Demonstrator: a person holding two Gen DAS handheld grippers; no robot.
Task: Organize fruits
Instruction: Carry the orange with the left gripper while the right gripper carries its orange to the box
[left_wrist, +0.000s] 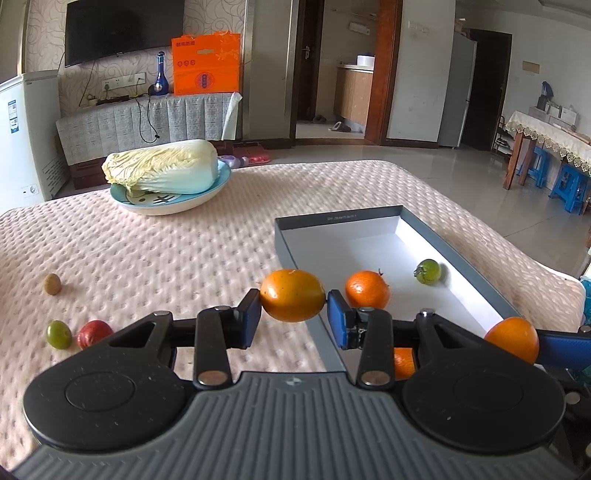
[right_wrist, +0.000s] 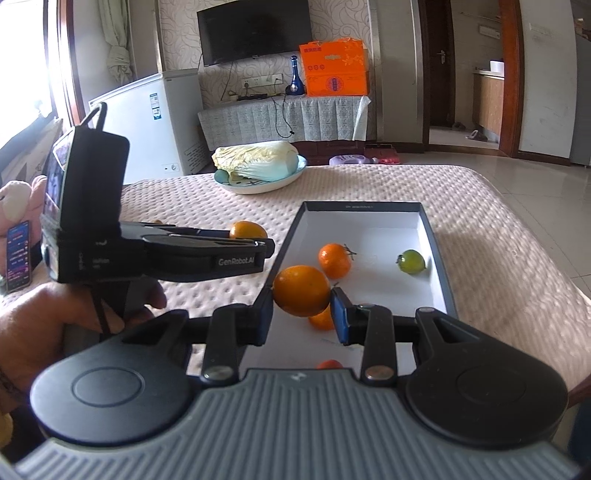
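My left gripper (left_wrist: 293, 314) is shut on an orange fruit (left_wrist: 292, 295), held above the table by the near left edge of the grey box (left_wrist: 461, 258); this fruit also shows in the right wrist view (right_wrist: 248, 229). My right gripper (right_wrist: 301, 314) is shut on another orange fruit (right_wrist: 301, 290), held over the box's (right_wrist: 362, 206) near part; it also shows in the left wrist view (left_wrist: 513, 338). In the box lie a tangerine (right_wrist: 334, 259) and a green fruit (right_wrist: 412, 261). More orange fruit (right_wrist: 322, 319) lies under my right gripper.
A green fruit (left_wrist: 58, 334), a red fruit (left_wrist: 93, 333) and a small brown fruit (left_wrist: 52, 283) lie on the pink table cover at the left. A plate (left_wrist: 170, 203) with a cabbage (left_wrist: 162, 166) stands at the back. A phone (right_wrist: 17, 256) lies at the far left.
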